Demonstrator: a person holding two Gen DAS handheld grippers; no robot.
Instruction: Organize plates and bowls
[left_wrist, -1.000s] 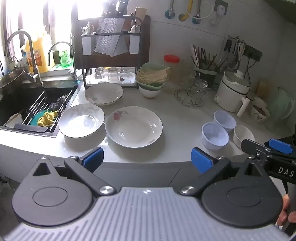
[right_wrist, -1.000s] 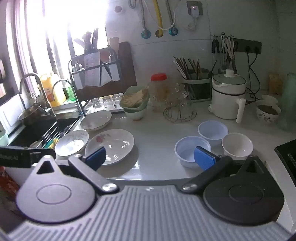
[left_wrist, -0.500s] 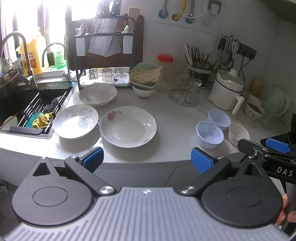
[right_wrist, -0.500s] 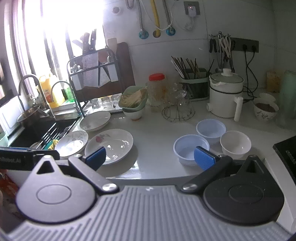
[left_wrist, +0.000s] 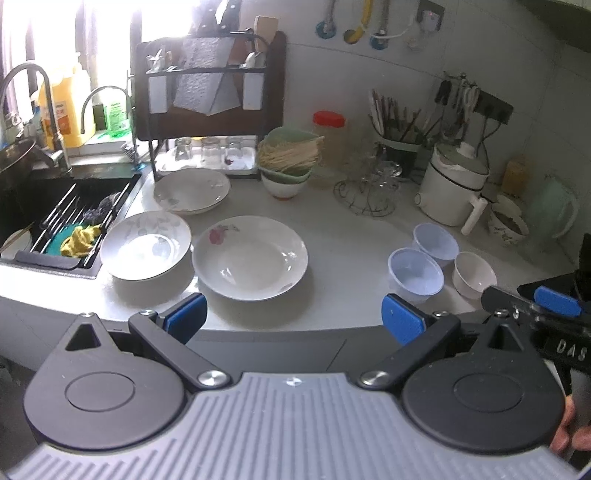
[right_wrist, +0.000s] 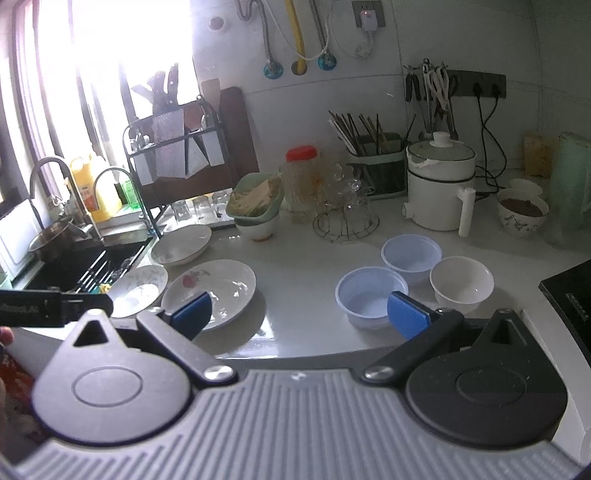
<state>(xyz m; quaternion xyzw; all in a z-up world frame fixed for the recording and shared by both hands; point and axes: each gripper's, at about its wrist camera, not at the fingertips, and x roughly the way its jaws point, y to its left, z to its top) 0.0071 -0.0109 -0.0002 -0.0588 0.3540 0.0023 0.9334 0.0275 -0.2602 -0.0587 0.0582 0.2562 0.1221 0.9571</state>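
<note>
Kitchen counter (left_wrist: 343, 236), pale and glossy, runs from the sink (left_wrist: 55, 206) on your left to the white electric pot (left_wrist: 452, 192) on your right, under strong window glare. Your left gripper (left_wrist: 291, 317) hangs off the front edge, fingers spread wide with nothing between them; the flowered plate (left_wrist: 249, 256) lies straight ahead of it. The leaf-pattern plate (left_wrist: 146, 243) sits just left of that one, seemingly touching rims, with a third plate (left_wrist: 192, 190) behind. Your right gripper (right_wrist: 299, 308) is likewise spread and empty, and it's the nearer one to the bowls: the blue bowl (right_wrist: 371, 293) sits ahead and slightly right, a second blue bowl (right_wrist: 412, 254) behind it, the white bowl (right_wrist: 461, 278) further right. So plates suit your left, bowls your right, each a short forward reach. Glare washes out the far wall, so the rack (left_wrist: 207, 92) contents are hard to read.
</note>
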